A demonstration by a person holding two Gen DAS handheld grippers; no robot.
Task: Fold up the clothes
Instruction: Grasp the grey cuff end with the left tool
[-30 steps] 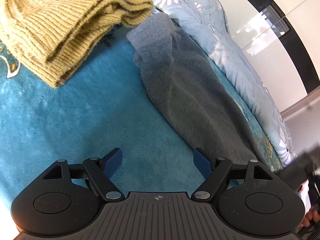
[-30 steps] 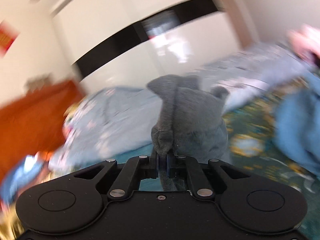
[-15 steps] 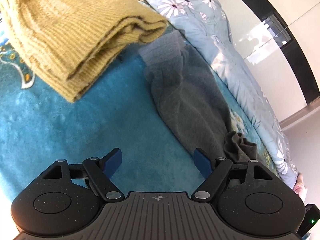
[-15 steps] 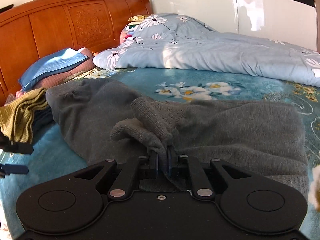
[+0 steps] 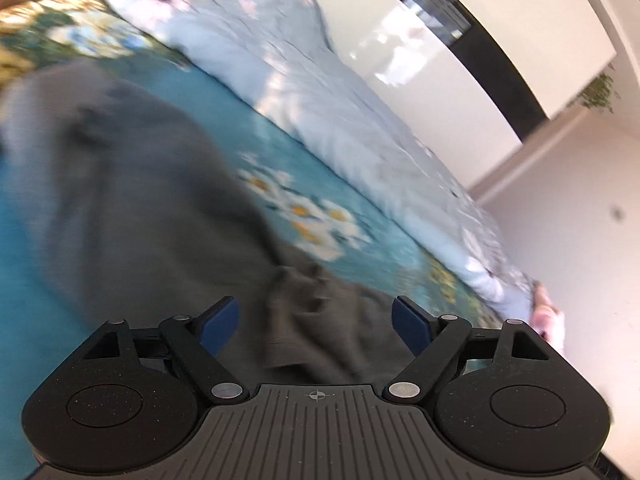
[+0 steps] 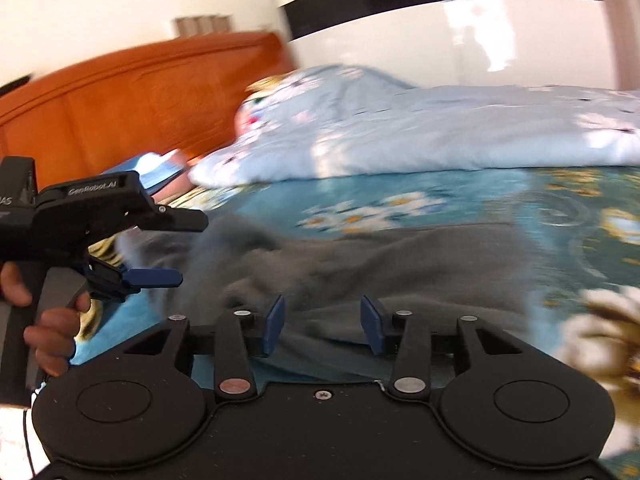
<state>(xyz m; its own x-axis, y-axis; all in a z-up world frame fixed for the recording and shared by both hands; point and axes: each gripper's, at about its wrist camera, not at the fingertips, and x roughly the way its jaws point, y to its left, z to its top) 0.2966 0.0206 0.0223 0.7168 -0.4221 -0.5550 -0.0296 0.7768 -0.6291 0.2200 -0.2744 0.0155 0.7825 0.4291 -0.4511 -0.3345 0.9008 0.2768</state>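
Now the grey garment (image 6: pixel 360 268) sprawls rumpled across the bed (image 6: pixel 500 196), directly ahead of both wide, empty tools, right tool (image 6: pixel 322 326) nearer than left tool (image 5: pixel 316 322).

Grey garment (image 6: pixel 400 264) on a teal, daisy-patterned blanket (image 6: pixel 500 196) (pale blue floral quilt (image 6: pixel 440 128) behind).

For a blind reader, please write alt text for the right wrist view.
The open right claw hovers over a crumpled grey knitted garment on a teal floral bedspread. The open left claw enters from the left; behind are a pale blue quilt and orange wooden headboard.
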